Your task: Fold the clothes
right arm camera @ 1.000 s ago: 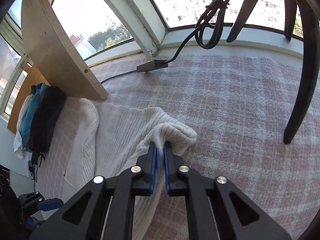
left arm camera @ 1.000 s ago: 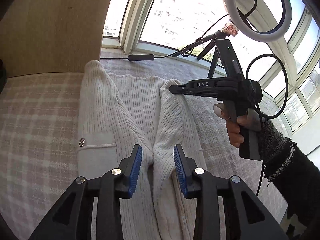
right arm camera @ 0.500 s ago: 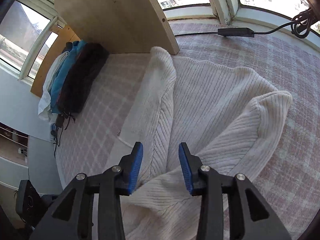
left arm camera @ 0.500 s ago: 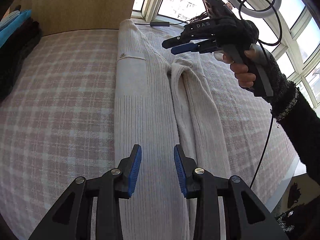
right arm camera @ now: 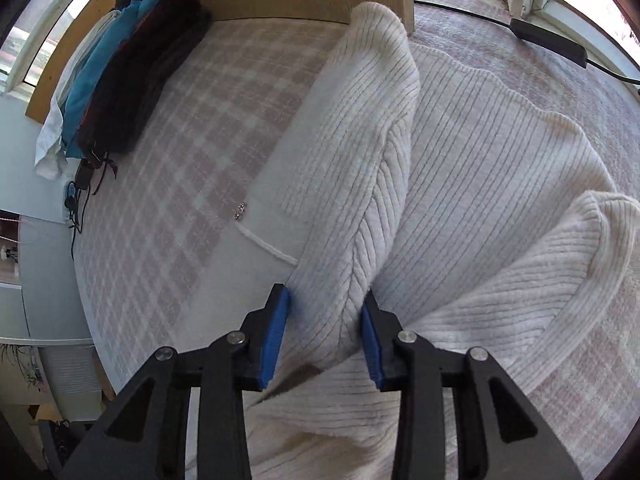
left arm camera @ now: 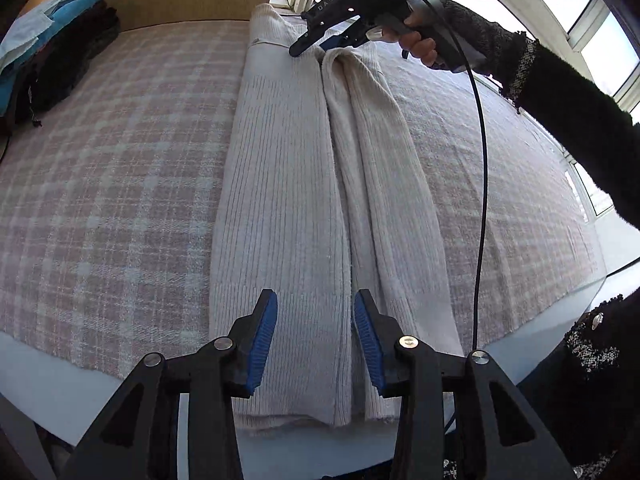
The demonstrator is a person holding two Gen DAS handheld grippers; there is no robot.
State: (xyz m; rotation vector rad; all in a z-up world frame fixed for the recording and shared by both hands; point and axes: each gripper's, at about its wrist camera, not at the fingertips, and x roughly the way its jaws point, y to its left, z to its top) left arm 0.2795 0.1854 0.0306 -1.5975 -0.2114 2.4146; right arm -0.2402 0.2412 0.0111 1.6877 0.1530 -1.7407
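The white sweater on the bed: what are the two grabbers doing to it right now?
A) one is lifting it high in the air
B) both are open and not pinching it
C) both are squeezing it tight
B: the left gripper and the right gripper both have their blue pads spread apart, and the white sweater lies flat.

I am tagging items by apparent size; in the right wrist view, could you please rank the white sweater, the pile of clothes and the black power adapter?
1. White sweater
2. Pile of clothes
3. Black power adapter

The sweater lies nearest the camera, which exaggerates it.
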